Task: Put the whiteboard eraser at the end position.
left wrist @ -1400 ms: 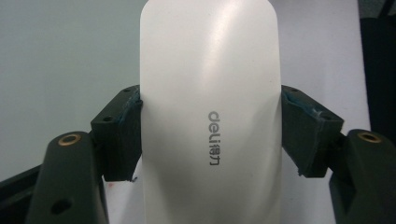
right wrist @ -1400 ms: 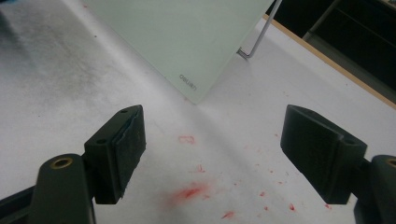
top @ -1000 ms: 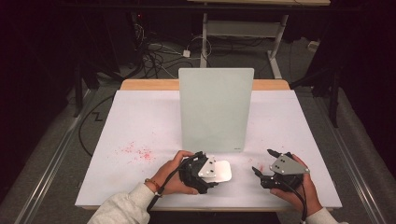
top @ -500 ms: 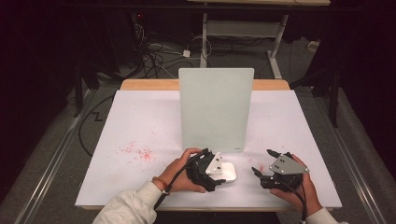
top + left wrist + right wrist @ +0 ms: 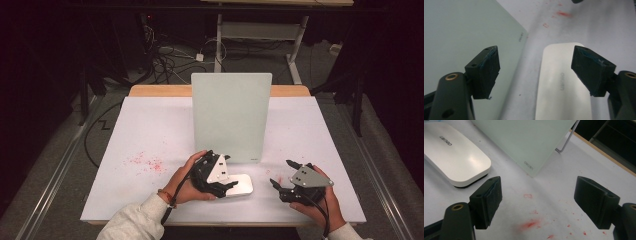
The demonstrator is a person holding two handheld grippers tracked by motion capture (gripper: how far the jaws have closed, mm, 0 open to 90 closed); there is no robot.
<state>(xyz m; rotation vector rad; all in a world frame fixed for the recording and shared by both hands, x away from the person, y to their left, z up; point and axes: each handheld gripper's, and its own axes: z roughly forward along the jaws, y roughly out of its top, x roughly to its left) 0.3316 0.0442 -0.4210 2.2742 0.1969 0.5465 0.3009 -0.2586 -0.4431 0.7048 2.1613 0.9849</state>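
A white block eraser (image 5: 241,185) lies flat on the white table (image 5: 150,130) near its front edge, just in front of an upright pale-green glass board (image 5: 231,115). My left gripper (image 5: 229,171) hovers over the eraser's left end, open. In the left gripper view the eraser (image 5: 561,85) runs under the right jaw, the board (image 5: 461,32) stands behind the left jaw, and nothing sits between the jaws of the gripper (image 5: 536,67). My right gripper (image 5: 281,173) stands open to the eraser's right. Its own view shows the gripper (image 5: 537,200) over bare table, with the eraser (image 5: 451,152) and board (image 5: 529,137) beyond.
Red marker specks (image 5: 145,162) stain the table at the left, and more red smudges (image 5: 530,223) lie under the right gripper. A thin wire stand (image 5: 564,142) props the board. A wooden strip (image 5: 160,91) edges the table's far side.
The left hand and its gripper have shifted a little to the right over the eraser and turned slightly. The right gripper has stayed put.
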